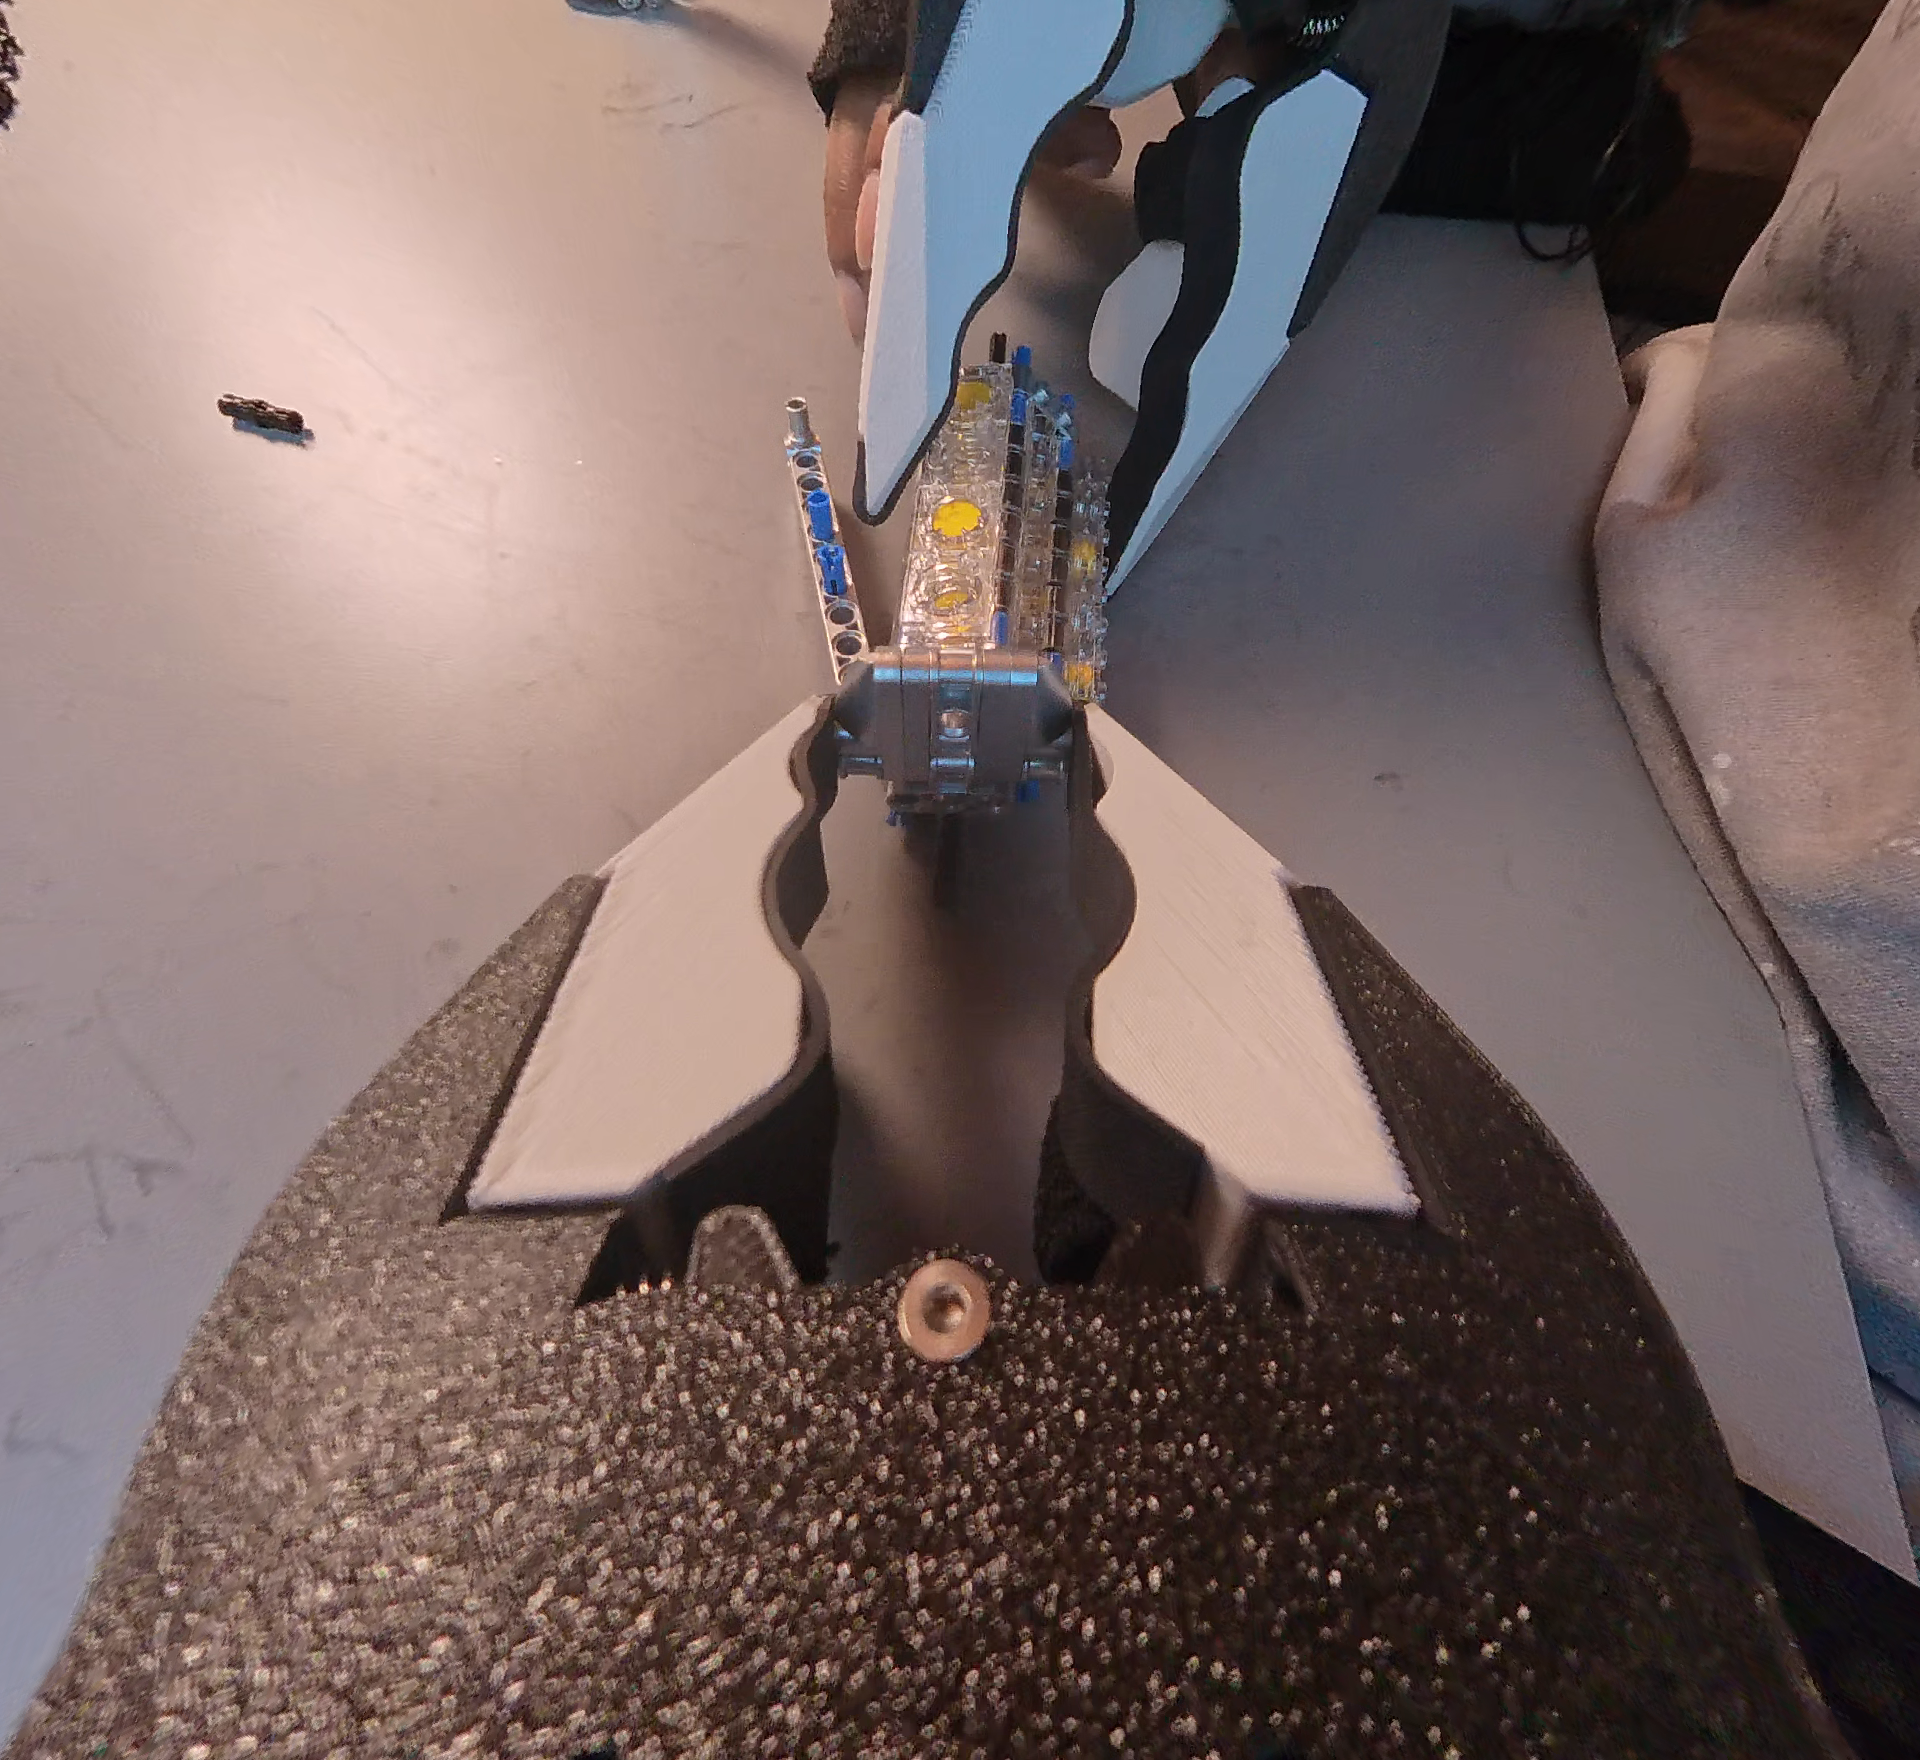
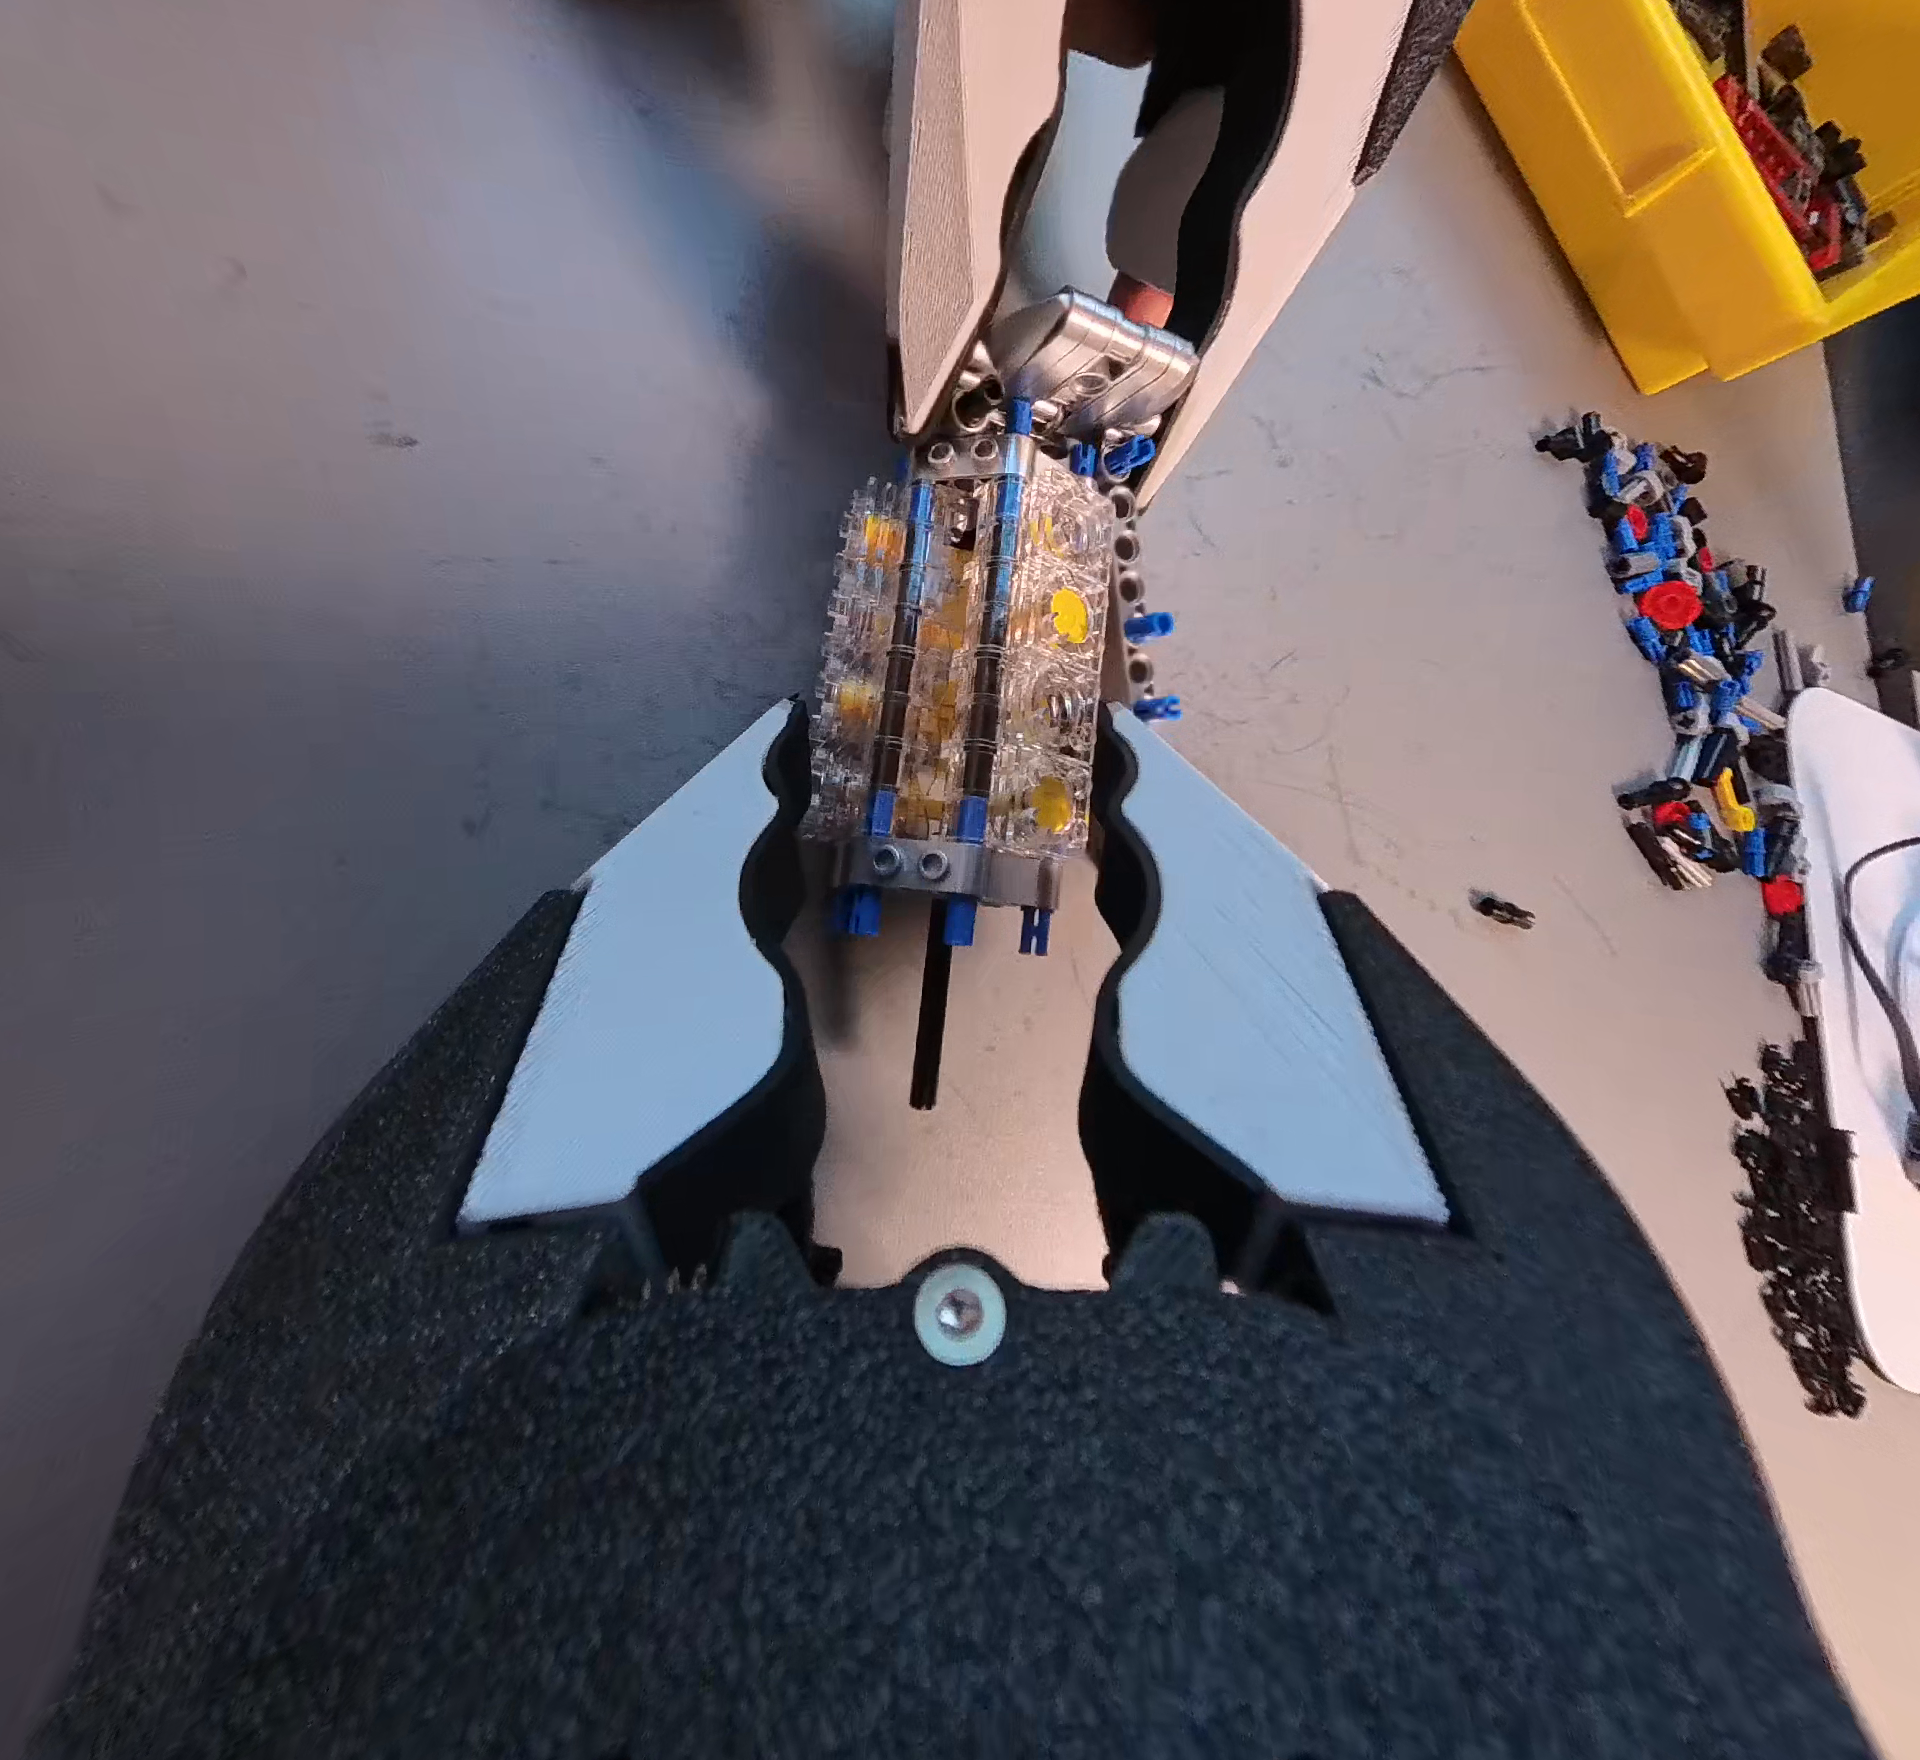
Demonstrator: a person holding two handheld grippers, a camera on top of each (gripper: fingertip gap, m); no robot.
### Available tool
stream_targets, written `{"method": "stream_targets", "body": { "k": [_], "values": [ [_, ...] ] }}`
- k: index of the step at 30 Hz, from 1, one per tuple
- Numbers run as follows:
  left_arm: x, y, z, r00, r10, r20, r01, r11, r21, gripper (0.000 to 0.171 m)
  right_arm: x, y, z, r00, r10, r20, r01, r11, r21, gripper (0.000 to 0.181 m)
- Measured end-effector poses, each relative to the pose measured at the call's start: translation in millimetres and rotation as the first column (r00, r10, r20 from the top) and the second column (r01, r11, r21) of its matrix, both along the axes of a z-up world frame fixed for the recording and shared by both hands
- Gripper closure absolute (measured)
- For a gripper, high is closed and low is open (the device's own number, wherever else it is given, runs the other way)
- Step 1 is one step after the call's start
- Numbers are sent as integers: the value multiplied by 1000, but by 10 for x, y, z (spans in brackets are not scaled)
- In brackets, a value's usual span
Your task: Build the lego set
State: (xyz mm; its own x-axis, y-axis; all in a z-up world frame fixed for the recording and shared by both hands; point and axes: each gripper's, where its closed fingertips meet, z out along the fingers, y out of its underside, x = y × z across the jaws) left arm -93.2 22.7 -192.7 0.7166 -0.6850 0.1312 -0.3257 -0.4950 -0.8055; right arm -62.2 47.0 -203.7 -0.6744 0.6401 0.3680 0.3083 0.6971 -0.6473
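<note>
Centrally, a brick-built engine block [image 2: 951, 671] is sitting between two handheld grippers above a grey table [image 1: 364, 567]. It is showing clear transparent cylinder housings with yellow pistons inside, blue pins, dark axles running along its length, and a grey end cap [image 1: 951, 723]. The left gripper [image 1: 951, 744] is clamping that grey end, its white fingers [image 1: 717, 858] pressing both sides. The right gripper [image 2: 951, 765] is straddling the opposite end, fingers apart and lying close beside the clear housings; contact is uncertain. A thin black axle [image 2: 928, 1014] is sticking out beneath. To the side, loose small parts [image 2: 1683, 671] are lying near a yellow bin [image 2: 1621, 152].
</note>
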Motion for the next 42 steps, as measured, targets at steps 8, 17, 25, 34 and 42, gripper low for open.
{"method": "stream_targets", "body": {
  "k": [8, 17, 25, 34, 42],
  "values": [
    [-29, -14, -93, 998, 17, -67, -18, 1000, -11, 126, 0, 2, 0, 1000, 0, 1, 0, 1000, -7, 128],
    [-42, 5, -24, 999, 8, -42, -7, 999, 33, 128, -1, 5, 3, 1000, 11, -21, -11, 1000, -8, 128],
    [10, -6, 87, 999, -40, -20, 42, 993, 114, 128, -5, -55, 14, 997, 48, -60, -49, 999, -16, 129],
    [53, 68, 305, 997, -51, 66, 36, 976, 214, 128, -15, -40, 213, 982, 27, -186, -47, 994, -103, 129],
    [123, 68, 824, 968, -80, 236, -19, 921, 389, 128, -1, -53, 614, 937, 22, -348, -58, 994, -93, 129]
  ]
}}
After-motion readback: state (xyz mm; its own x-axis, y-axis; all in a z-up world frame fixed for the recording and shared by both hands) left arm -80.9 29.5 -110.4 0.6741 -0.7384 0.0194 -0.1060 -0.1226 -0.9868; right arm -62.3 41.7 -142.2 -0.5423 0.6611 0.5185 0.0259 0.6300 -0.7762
